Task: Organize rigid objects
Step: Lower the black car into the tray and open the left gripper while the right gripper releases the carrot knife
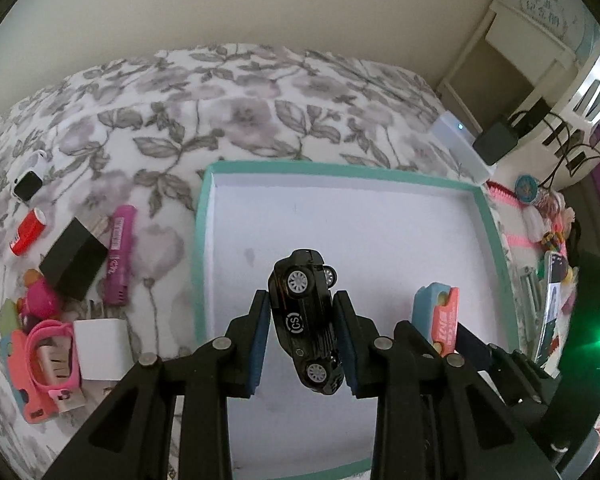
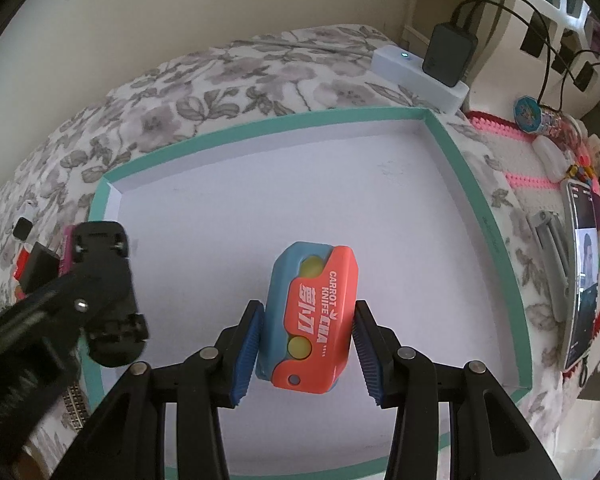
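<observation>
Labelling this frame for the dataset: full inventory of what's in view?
tray: 1, teal rim, white floor, on floral cloth
toy car: 1, black, in left gripper above tray
carrot knife: 1, orange and blue, in right gripper above tray
black box: 1, left of tray
purple tube: 1, beside black box
red can: 1, far left
smartwatch: 1, white, far left
white cube: 1, left of tray
pink strap: 1, near white cube
phone: 1, right of tray, screen on
charger: 1, black, on white box behind tray
left gripper: shut on toy car
right gripper: shut on carrot knife
</observation>
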Demonstrator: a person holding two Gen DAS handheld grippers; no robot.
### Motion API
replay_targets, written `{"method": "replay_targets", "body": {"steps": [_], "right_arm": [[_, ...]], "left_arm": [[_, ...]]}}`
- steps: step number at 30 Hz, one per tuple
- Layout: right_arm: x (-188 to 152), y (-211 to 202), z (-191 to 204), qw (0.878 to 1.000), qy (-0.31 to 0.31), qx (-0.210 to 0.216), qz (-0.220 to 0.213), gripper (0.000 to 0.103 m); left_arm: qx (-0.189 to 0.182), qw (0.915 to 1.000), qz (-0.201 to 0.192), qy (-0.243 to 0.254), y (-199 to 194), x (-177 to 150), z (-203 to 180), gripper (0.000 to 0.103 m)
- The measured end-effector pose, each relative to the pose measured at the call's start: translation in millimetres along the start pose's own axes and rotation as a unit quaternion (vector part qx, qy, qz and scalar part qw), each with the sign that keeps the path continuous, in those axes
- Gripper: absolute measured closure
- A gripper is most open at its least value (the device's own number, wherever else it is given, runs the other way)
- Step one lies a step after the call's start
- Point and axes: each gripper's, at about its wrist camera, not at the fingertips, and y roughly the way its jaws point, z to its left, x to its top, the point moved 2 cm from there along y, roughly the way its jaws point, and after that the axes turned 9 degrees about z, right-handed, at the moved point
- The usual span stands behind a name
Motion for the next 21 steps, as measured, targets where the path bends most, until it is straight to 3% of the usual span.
{"method": "replay_targets", "body": {"steps": [8, 13, 20, 21], "right_arm": [[-0.9, 3.8, 2.2, 1.000, -0.005, 0.001, 0.005, 0.055], [-1.3, 4.2, 2.9, 1.000, -0.007, 0.000, 0.006, 0.054], [-0.4, -1.2, 6.0, 1.000, -0.013, -0.003, -0.009, 0.053], [-0.4, -1.7, 6.6, 1.000, -0.013, -0.004, -0.010, 0.053]], "left_arm": [[0.009, 0.9999, 0.005, -0.008, 2.3, -0.9, 5.5, 0.069], [0.021, 0.9995, -0.004, -0.022, -6.4, 1.7, 13.2, 0.048], [0.059, 0.9958, -0.037, -0.059, -26.8, 3.4, 34.9, 0.039], [0.065, 0.9950, -0.040, -0.064, -28.3, 2.8, 38.5, 0.031]]}}
